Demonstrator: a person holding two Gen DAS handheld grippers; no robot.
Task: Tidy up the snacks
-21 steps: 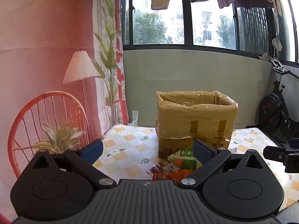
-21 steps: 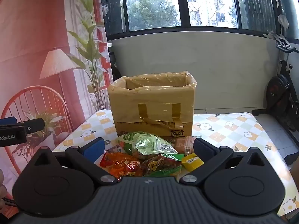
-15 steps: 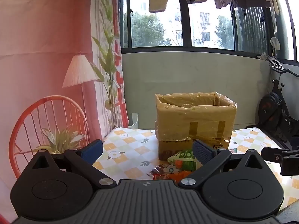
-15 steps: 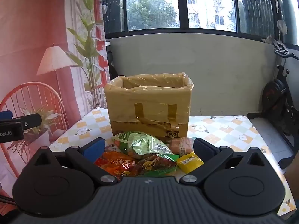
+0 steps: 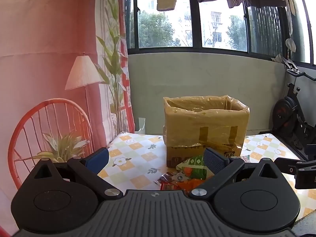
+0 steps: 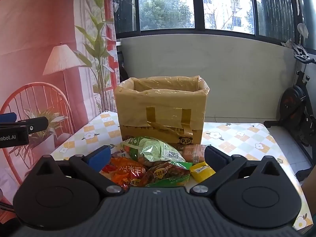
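A pile of snack packets lies on the checked tablecloth in front of a taped cardboard box [image 6: 162, 110] lined with plastic. In the right wrist view I see a pale green bag [image 6: 152, 151], an orange bag [image 6: 126, 170], a green and red bag [image 6: 167, 174], a small yellow packet [image 6: 201, 170] and a brown packet [image 6: 194, 152]. My right gripper [image 6: 157, 156] hangs open just short of the pile, with nothing between its fingers. My left gripper [image 5: 156, 158] is open too, left of the pile [image 5: 189, 172], and the box [image 5: 205, 126] stands beyond it.
The table [image 6: 237, 138] has a flowered checked cloth. An exercise bike [image 6: 298, 106] stands right of it. A printed backdrop with a lamp and chair [image 5: 49, 98] hangs on the left. Windows and a low grey wall [image 5: 197, 79] lie behind the box.
Both views have shifted slightly, with the box and snacks sitting a little lower or nearer in frame. Both grippers stay open and empty.
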